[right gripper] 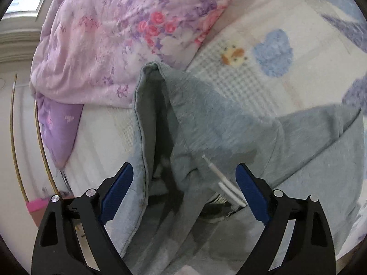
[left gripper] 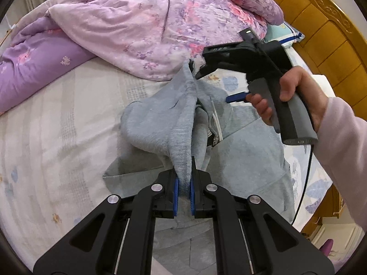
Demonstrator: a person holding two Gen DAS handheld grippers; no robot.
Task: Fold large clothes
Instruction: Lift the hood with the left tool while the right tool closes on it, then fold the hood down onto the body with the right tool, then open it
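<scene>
Writing: small marks on top of the right gripper (left gripper: pixel 199 74), too blurred to read.
Quilt (left gripper: pixel 142 34): purple and pink flowers, heaped at the far left of the bed, just beside the hoodie's raised edge.
Bed sheet (left gripper: pixel 57 133): pale, with blue and orange prints.
Hoodie (left gripper: pixel 158 123): grey, crumpled mid-bed, white drawstring (right gripper: pixel 226 184) showing.
Left gripper (left gripper: pixel 183 189): jaws clamped on a lifted fold of the hoodie.
Right gripper: jaws wide apart over the hoodie, holding nothing.
Headboard (left gripper: pixel 321 23): wooden, far right.
</scene>
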